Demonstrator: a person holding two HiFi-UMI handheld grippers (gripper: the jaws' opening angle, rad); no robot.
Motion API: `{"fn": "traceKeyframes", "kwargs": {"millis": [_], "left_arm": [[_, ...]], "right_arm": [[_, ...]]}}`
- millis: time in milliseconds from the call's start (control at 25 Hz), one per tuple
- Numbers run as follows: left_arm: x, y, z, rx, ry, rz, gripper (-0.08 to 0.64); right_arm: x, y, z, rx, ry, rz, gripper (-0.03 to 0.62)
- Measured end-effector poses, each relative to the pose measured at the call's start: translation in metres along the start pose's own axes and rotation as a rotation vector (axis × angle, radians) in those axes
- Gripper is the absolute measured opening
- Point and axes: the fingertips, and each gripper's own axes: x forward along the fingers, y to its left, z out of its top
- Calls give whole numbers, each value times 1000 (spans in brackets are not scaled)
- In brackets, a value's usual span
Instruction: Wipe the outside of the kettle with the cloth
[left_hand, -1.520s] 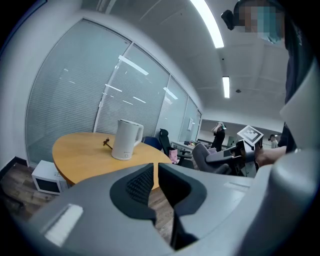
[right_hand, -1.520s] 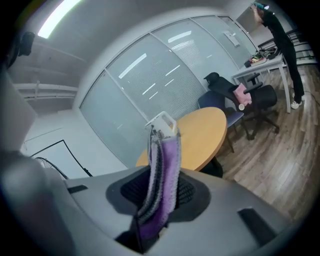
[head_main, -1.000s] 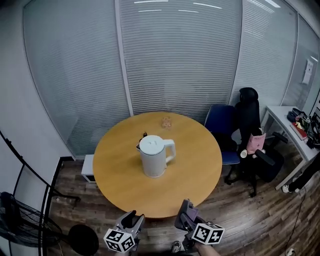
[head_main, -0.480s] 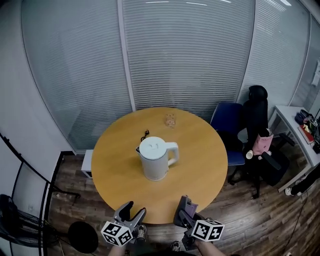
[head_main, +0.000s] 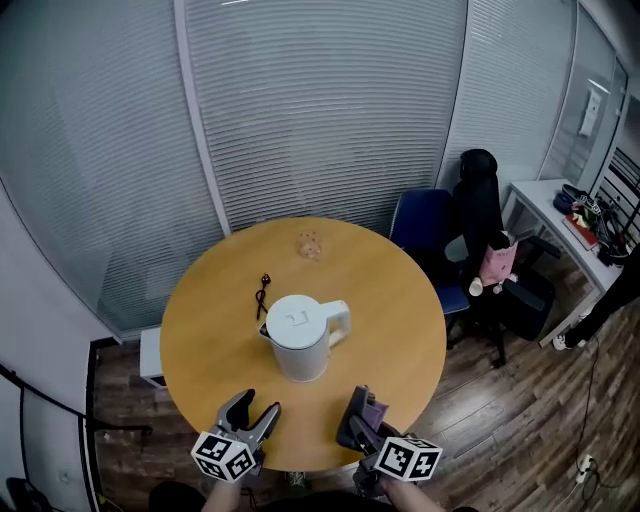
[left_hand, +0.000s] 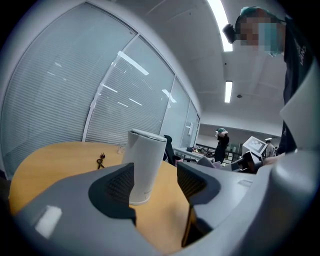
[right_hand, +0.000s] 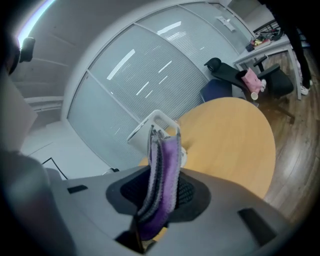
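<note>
A white kettle (head_main: 300, 337) with its lid on stands upright near the middle of the round wooden table (head_main: 400, 310), handle to the right. My left gripper (head_main: 254, 408) hovers over the table's near edge, open; its jaws have just been opening and hold nothing. In the left gripper view the kettle (left_hand: 145, 165) shows beyond the left gripper (left_hand: 155, 182). My right gripper (head_main: 358, 418) is shut on a folded purple and grey cloth (head_main: 373, 409). In the right gripper view the cloth (right_hand: 163, 170) stands up from the right gripper (right_hand: 160, 192) and hides part of the kettle (right_hand: 160, 120).
A small black cord-like item (head_main: 263, 293) lies left of the kettle, and a small pale object (head_main: 309, 243) sits at the table's far side. A blue chair (head_main: 418, 225), a black office chair (head_main: 480, 215) with a pink toy (head_main: 493, 268) and a white desk (head_main: 550, 200) stand at the right.
Both grippers have moved forward from below the table's edge to over it, towards the kettle. The left jaws stand wider apart. The cloth stays gripped in the right gripper.
</note>
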Motion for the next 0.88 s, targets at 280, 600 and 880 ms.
{"fn": "traceKeyframes", "kwargs": {"millis": [280,600,880], "left_arm": [[25,40,27,68,-1,-160,273],[55,59,53,128,-7,-333,290],[74,57,62,153,6,-445,296]], "right_arm": [[37,25,4,119,-170,-57,92],[61,64,27,240,-385,-49,92],[74,87,51,351,-548,-9,92]]}}
